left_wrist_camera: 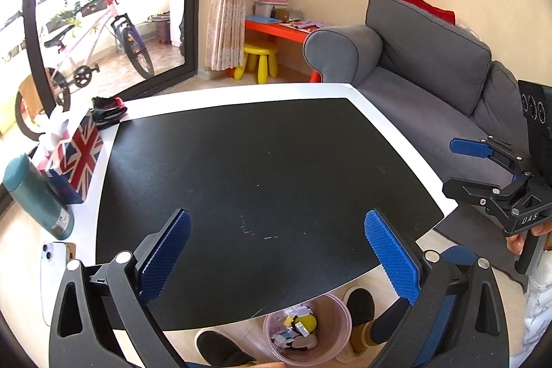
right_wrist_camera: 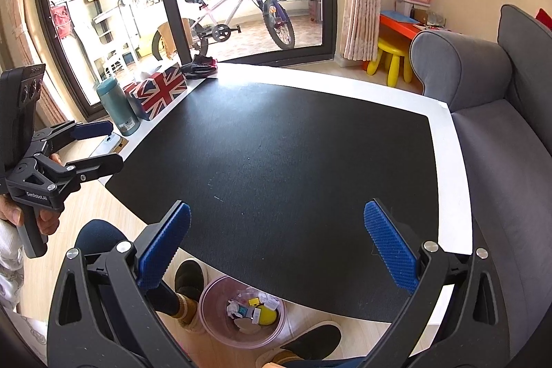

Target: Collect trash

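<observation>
A pink translucent bin point(left_wrist_camera: 336, 316) stands on the floor below the table's near edge, holding several scraps of trash point(left_wrist_camera: 298, 328). It also shows in the right wrist view point(right_wrist_camera: 212, 306) with the trash point(right_wrist_camera: 252, 311) inside. My left gripper point(left_wrist_camera: 276, 252) is open and empty above the black mat point(left_wrist_camera: 262, 181). My right gripper point(right_wrist_camera: 276, 245) is open and empty over the mat's near edge point(right_wrist_camera: 276, 168). Each gripper shows in the other's view: the right one point(left_wrist_camera: 483, 161) and the left one point(right_wrist_camera: 103, 143).
On the white table's left side stand a Union Jack tissue box point(left_wrist_camera: 74, 157), a teal bottle point(left_wrist_camera: 38, 195) and a phone point(left_wrist_camera: 53, 278). Dark gloves point(left_wrist_camera: 107, 109) lie at the far left corner. A grey sofa point(left_wrist_camera: 431, 85) stands to the right. The person's feet point(left_wrist_camera: 358, 306) flank the bin.
</observation>
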Motion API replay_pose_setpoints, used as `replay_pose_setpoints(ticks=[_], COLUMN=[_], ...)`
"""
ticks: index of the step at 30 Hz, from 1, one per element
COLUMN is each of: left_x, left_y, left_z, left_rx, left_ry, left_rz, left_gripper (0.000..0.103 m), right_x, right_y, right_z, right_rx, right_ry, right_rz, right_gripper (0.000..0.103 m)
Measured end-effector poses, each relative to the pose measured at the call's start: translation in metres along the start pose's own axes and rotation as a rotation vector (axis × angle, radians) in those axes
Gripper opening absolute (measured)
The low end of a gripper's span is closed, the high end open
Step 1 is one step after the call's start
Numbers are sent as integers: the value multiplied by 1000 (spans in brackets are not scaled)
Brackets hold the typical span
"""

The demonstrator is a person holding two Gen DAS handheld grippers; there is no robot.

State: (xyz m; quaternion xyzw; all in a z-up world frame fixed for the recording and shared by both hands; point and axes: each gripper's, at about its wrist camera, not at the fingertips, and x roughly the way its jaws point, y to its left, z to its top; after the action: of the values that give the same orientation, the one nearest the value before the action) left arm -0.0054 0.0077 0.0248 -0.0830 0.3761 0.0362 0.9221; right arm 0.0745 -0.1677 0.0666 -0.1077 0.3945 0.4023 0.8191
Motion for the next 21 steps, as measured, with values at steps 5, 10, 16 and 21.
replay_pose_setpoints(ticks=[5,10,16,21], left_x=[2,3,2,1], left_y=[-4,-6,-5,-2], left_z=[1,3,8,9], left_rx=[15,23,24,20], left_ry=[-4,-5,-10,-10], left_rz=[4,6,2,12], left_gripper=[97,97,97,97], right_x=[0,2,2,2], right_y=[0,-1,-2,-1], right_z=[1,8,14,17], right_rx=[1,0,2,1], right_ry=[-3,-8,-16,-22], right_rz=[0,0,-4,0], right_gripper=[99,99,99,99])
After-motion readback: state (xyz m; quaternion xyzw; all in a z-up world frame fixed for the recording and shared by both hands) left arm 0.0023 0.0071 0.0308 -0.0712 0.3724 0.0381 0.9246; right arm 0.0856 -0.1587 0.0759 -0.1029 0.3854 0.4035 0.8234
